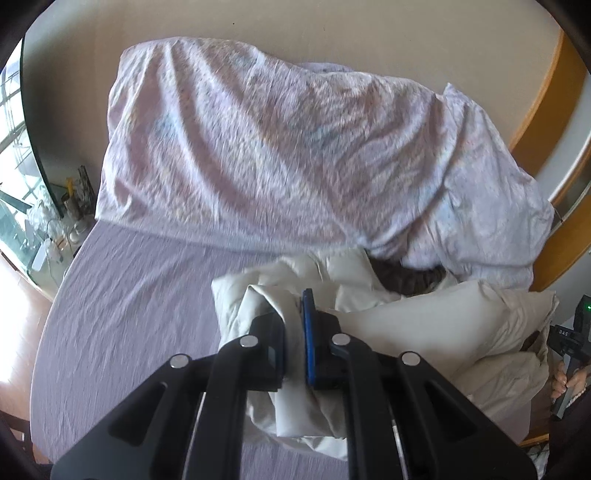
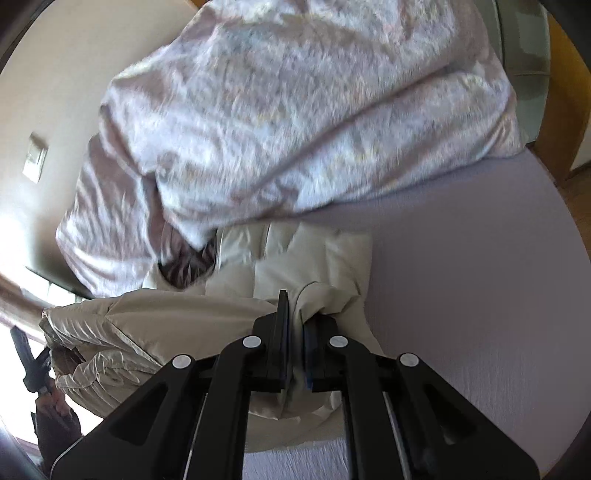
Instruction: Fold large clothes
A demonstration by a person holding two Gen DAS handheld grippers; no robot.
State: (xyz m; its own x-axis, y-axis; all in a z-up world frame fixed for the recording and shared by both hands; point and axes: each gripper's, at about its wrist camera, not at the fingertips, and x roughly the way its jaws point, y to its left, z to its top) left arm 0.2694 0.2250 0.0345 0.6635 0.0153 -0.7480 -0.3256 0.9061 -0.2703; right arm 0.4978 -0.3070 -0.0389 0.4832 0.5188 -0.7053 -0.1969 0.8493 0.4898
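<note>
A cream puffy jacket (image 1: 424,325) lies crumpled on a lilac bed sheet (image 1: 140,302); a dark lining patch shows near its top. My left gripper (image 1: 293,317) is shut on a fold of the jacket, cloth pinched between the black pad and the blue pad. In the right wrist view the same jacket (image 2: 166,321) spreads to the left, and my right gripper (image 2: 295,314) is shut on another fold of it above the sheet (image 2: 480,295). Both views are motion-blurred.
A large crumpled pale floral duvet (image 1: 258,147) covers the far half of the bed and also shows in the right wrist view (image 2: 295,110). A beige wall (image 1: 332,33) stands behind, a wooden frame (image 1: 546,110) to the right, and a cluttered window sill (image 1: 70,210) to the left.
</note>
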